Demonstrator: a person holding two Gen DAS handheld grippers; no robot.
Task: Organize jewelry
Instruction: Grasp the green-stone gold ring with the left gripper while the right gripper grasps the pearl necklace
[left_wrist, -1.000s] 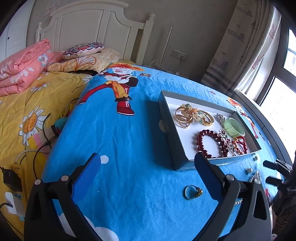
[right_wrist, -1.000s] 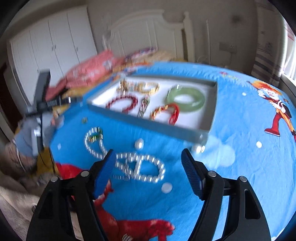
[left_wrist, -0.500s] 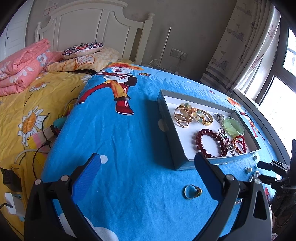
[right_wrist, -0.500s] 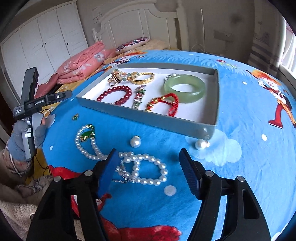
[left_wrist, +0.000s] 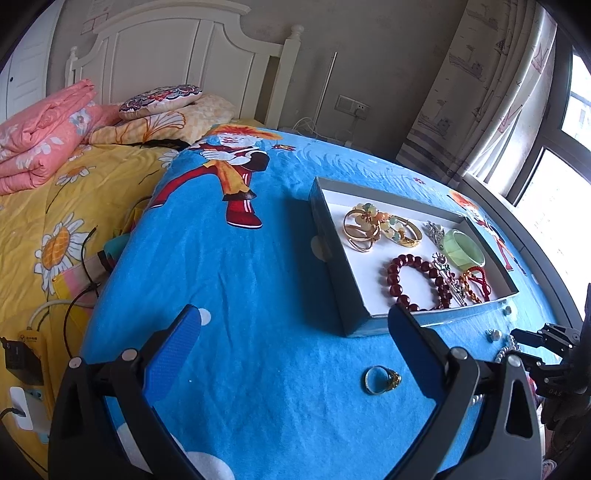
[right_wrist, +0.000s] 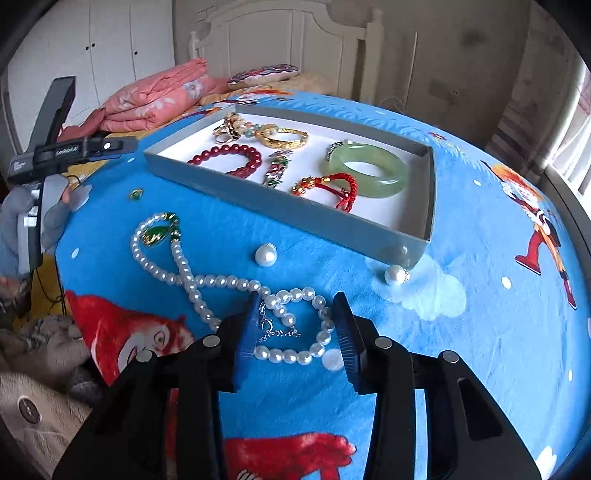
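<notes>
One white pearl necklace (right_wrist: 207, 273), green-gold pendant, looped on blue blanket (right_wrist: 480, 350).

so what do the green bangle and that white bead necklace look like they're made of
Green bangle: looks like jade or glass, pale, translucent and glossy; cannot tell which. White bead necklace: looks like pearl or imitation pearl, with round, shiny white beads, a silvery chain at the clasp and a green, gold-edged pendant.

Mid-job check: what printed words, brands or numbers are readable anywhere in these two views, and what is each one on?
White lettering on the left hand-held gripper body, right wrist view: too blurred to read.
Small embossed marks on the right hand-held gripper body, left wrist view: too small to read.
Yellow label on the power strip: unreadable.
Grey tray, pearl necklace and blue blanket: no text, only cartoon figures.
</notes>
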